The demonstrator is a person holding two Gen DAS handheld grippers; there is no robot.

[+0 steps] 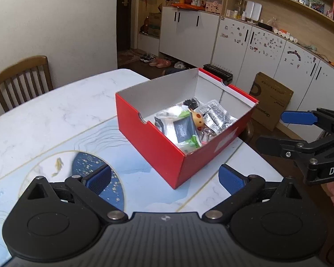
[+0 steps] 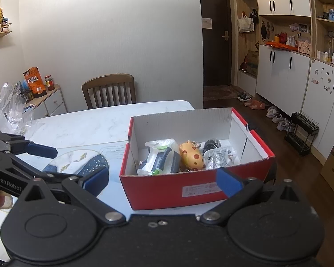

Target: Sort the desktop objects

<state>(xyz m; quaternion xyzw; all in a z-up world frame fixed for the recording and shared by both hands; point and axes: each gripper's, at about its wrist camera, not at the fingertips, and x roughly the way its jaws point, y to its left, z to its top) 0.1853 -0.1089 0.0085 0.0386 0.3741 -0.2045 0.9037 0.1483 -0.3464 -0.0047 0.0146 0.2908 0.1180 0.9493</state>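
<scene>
A home dining room is shown, with white cupboards, a dark door and one wooden chair (image 2: 109, 90) behind a marble-patterned desk (image 1: 62, 109) laid with a blue mat (image 1: 135, 173). One red box (image 2: 167, 189) stands on the desk, open-topped, and the sorted objects are seen inside it: two white plastic packets, one with a dark label (image 2: 161, 158) and one with silvery print (image 2: 220, 159); one yellow spotted toy (image 2: 192, 155); one black item (image 2: 211, 144) too small to be identified. The packets would be judged light, soft and slippery, best pinched at a sealed edge; the toy looks light and rigid, best taken across its body. The cardboard box is judged light but flexible, best held by a wall. The left gripper (image 1: 164, 178) and the right gripper (image 2: 162, 179) are both held wide apart and empty, just before the box.
</scene>
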